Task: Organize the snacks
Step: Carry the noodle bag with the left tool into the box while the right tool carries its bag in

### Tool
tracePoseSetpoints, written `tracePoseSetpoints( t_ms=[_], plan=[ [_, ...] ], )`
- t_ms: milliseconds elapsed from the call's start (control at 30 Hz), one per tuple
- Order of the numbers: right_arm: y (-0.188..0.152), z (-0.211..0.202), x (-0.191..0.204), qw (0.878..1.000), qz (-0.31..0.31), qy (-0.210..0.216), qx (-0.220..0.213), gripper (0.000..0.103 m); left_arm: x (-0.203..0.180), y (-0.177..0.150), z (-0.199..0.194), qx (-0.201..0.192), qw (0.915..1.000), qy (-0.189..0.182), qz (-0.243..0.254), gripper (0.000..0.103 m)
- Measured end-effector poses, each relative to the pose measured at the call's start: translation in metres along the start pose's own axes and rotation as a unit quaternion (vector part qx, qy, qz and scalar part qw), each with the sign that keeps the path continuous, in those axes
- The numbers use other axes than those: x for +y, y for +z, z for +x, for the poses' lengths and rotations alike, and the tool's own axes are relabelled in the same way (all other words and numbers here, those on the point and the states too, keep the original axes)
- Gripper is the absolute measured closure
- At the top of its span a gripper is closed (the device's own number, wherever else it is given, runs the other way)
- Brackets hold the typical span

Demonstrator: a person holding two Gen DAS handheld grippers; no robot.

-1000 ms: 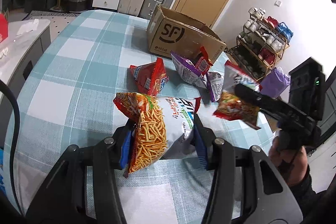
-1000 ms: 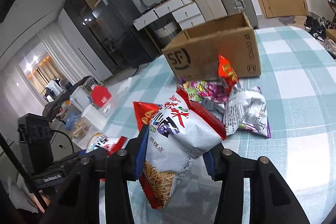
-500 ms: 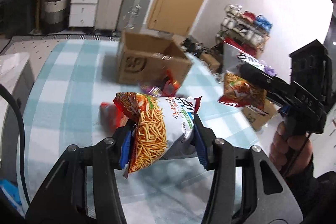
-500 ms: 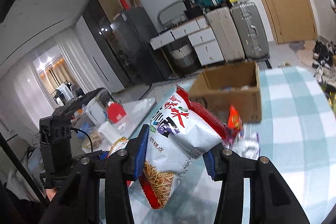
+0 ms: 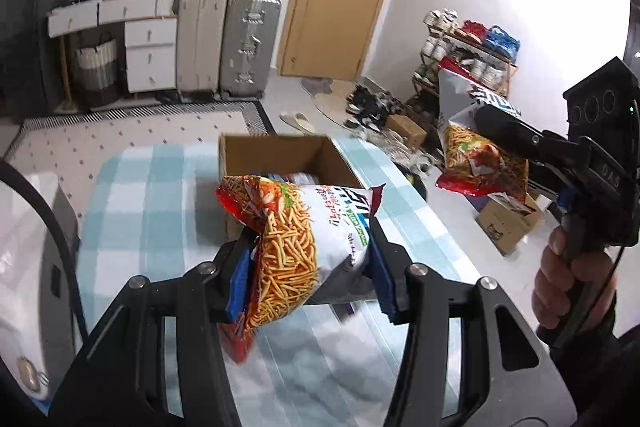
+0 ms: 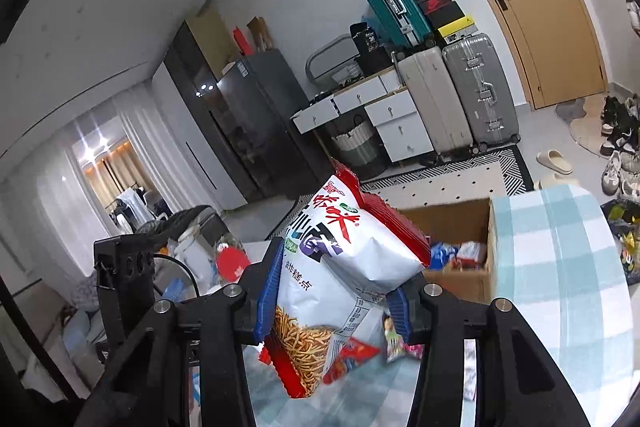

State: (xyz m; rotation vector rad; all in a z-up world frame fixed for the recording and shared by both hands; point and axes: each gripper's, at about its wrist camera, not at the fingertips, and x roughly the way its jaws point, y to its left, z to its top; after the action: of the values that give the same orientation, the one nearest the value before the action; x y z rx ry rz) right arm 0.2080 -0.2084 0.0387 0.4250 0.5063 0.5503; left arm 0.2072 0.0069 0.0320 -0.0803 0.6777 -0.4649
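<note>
Each claw, left (image 5: 310, 277) and right (image 6: 334, 297), is clamped on a crinkly red-and-white noodle-snack bag (image 5: 304, 239); our brown cardboard box (image 5: 280, 159) holds some packets, others wait on the checked table (image 6: 560, 267).

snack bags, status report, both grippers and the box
Left gripper shut on noodle-snack bag. Right gripper shut on second bag. Both airborne, cardboard box ahead, open, partly filled. Path looks clear.

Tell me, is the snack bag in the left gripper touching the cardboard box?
Cannot tell. In the left wrist view the snack bag overlaps the cardboard box, so no gap or contact shows plainly.
</note>
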Motion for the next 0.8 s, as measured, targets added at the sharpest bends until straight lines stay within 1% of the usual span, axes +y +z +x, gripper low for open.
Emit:
tracePoseSetpoints(
  t_ms=[67, 167, 267, 300, 367, 433, 600, 700, 767, 800],
  plan=[
    [0.015, 0.006, -0.002, 1.000, 0.002, -0.001, 0.000, 0.057, -0.001, 0.016, 0.003, -0.001, 0.9999, 0.011, 0.001, 0.056],
    [0.032, 0.017, 0.001, 0.999, -0.027, -0.024, 0.001, 0.057, -0.001, 0.040, 0.010, -0.001, 0.9999, 0.015, -0.002, 0.056],
    [0.047, 0.028, -0.001, 0.999, -0.037, -0.038, 0.002, 0.057, -0.002, 0.060, 0.015, -0.008, 0.9997, 0.024, 0.001, 0.056],
    [0.051, 0.031, -0.002, 0.998, -0.040, -0.042, 0.001, 0.057, -0.002, 0.068, 0.022, -0.001, 0.9997, 0.025, 0.005, 0.056],
    [0.058, 0.039, -0.006, 0.998, -0.043, -0.051, 0.003, 0.057, 0.001, 0.079, 0.034, 0.009, 0.9996, 0.026, -0.005, 0.056],
    [0.065, 0.048, -0.010, 0.997, -0.044, -0.057, 0.006, 0.057, 0.006, 0.090, 0.050, 0.021, 0.9993, 0.024, -0.018, 0.056],
    [0.077, 0.072, -0.026, 0.996, -0.048, -0.074, 0.008, 0.057, 0.020, 0.113, 0.095, 0.036, 0.9979, 0.042, -0.034, 0.056],
    [0.081, 0.089, -0.036, 0.995, -0.050, -0.084, 0.014, 0.057, 0.028, 0.122, 0.125, 0.047, 0.9972, 0.039, -0.042, 0.056],
    [0.081, 0.104, -0.045, 0.994, -0.052, -0.093, 0.024, 0.057, 0.033, 0.127, 0.147, 0.060, 0.9965, 0.036, -0.046, 0.056],
    [0.080, 0.111, -0.049, 0.994, -0.052, -0.096, 0.029, 0.057, 0.036, 0.129, 0.164, 0.072, 0.9959, 0.033, -0.045, 0.056]
  ],
)
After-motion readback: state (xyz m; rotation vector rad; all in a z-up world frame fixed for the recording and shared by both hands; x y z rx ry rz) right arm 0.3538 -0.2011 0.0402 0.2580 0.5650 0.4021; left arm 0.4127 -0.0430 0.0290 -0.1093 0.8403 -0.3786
